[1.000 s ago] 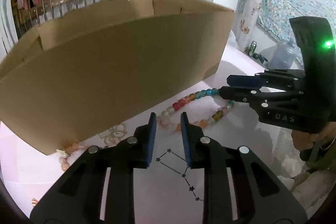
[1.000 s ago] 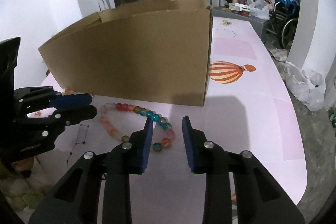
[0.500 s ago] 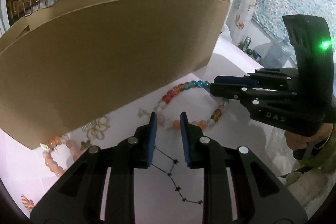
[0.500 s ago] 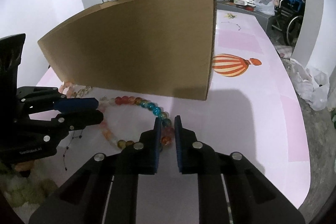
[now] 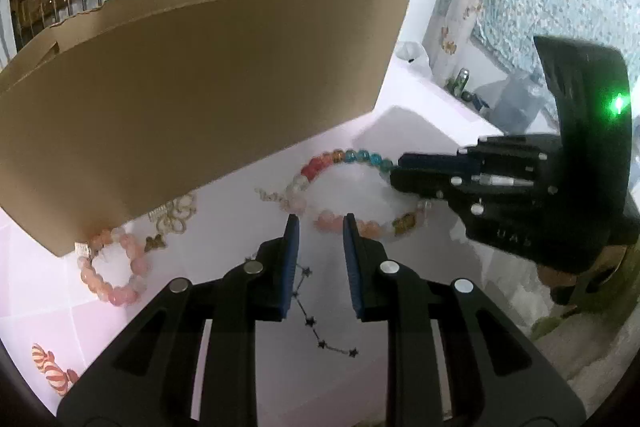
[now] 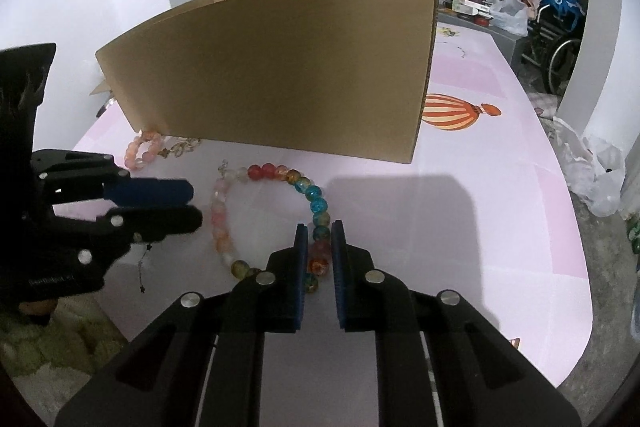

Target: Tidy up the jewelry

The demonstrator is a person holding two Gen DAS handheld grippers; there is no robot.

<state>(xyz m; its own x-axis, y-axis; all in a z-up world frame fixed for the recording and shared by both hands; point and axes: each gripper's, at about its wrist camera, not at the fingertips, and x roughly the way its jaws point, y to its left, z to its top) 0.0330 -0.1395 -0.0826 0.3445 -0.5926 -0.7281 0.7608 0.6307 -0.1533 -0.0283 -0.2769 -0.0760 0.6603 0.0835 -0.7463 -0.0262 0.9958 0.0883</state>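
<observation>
Pinching glossy round-beaded bracelet (image 6: 316, 205), right gripper (image 6: 320, 231)

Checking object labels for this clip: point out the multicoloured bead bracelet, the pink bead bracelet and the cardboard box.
multicoloured bead bracelet (image 6: 318, 203): right wrist view, on a blue bead.
pink bead bracelet (image 5: 120, 294): left wrist view, on a lower pink bead.
cardboard box (image 6: 280, 67): right wrist view, middle of its near wall.

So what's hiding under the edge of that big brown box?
A pink bead bracelet and a small gold chain piece lie at the foot of the cardboard box, both partly tucked against its bottom edge. Whatever sits behind or inside the box is covered from both views.
</observation>
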